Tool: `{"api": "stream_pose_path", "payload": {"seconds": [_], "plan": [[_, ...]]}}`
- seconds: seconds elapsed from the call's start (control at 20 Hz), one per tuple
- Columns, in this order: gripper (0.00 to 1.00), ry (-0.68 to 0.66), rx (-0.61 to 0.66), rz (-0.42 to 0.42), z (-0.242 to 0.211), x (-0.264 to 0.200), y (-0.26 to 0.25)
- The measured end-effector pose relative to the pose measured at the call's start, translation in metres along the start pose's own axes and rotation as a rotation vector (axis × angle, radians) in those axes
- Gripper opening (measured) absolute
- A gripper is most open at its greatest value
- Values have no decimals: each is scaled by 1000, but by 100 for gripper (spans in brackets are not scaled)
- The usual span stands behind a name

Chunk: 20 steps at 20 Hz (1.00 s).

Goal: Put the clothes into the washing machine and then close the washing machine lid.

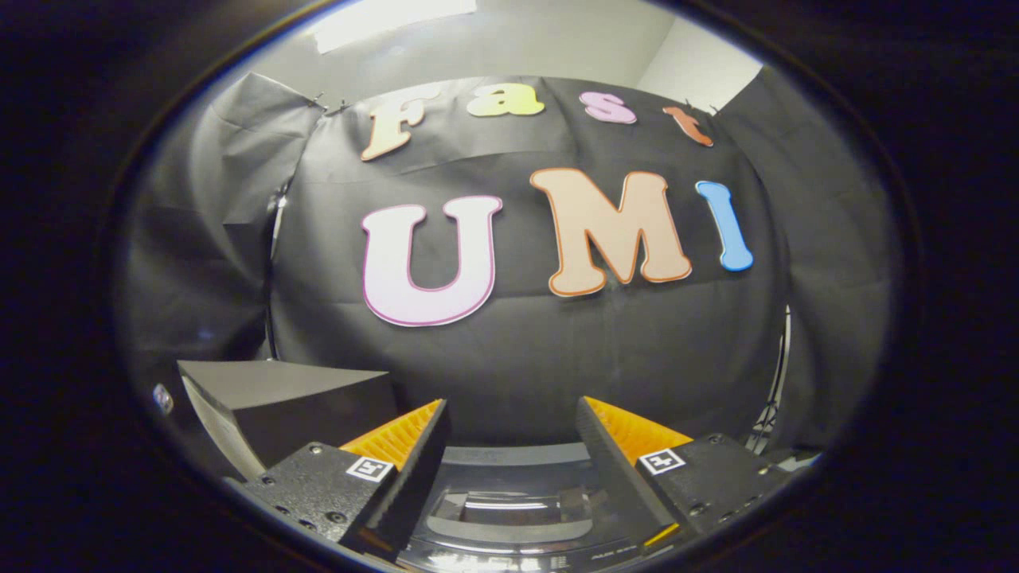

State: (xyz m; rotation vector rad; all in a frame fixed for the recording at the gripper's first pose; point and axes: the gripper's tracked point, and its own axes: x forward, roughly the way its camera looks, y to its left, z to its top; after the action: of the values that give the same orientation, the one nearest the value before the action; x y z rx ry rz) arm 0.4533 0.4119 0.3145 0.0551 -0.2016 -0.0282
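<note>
From my remote seat I see the gripper (511, 414) hanging above the washing machine, its two fingers (414, 454) spread wide apart with nothing between them, so the jaws stand open and hold nothing. Below and between the fingers lies the glossy transparent lid of the washing machine (509, 509), a dark rounded pane that catches streaks of light; it lies flat, so it looks closed to me, though I cannot see inside the drum. I cannot make out any clothes from here. Just beside the left finger, a little beyond it, stands a dark grey box with a flat top and a pale side (279, 406). Beyond the fingers hangs the booth's black cloth wall (517, 358), well apart from the gripper.
</note>
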Motion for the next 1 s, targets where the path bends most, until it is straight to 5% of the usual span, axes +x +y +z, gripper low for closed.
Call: {"api": "stream_pose_path", "payload": {"seconds": [0.35, 1.0], "plan": [[96, -110, -75, 23, -7, -30, -24], [97, 55, 18, -43, -68, -90, -33]]}}
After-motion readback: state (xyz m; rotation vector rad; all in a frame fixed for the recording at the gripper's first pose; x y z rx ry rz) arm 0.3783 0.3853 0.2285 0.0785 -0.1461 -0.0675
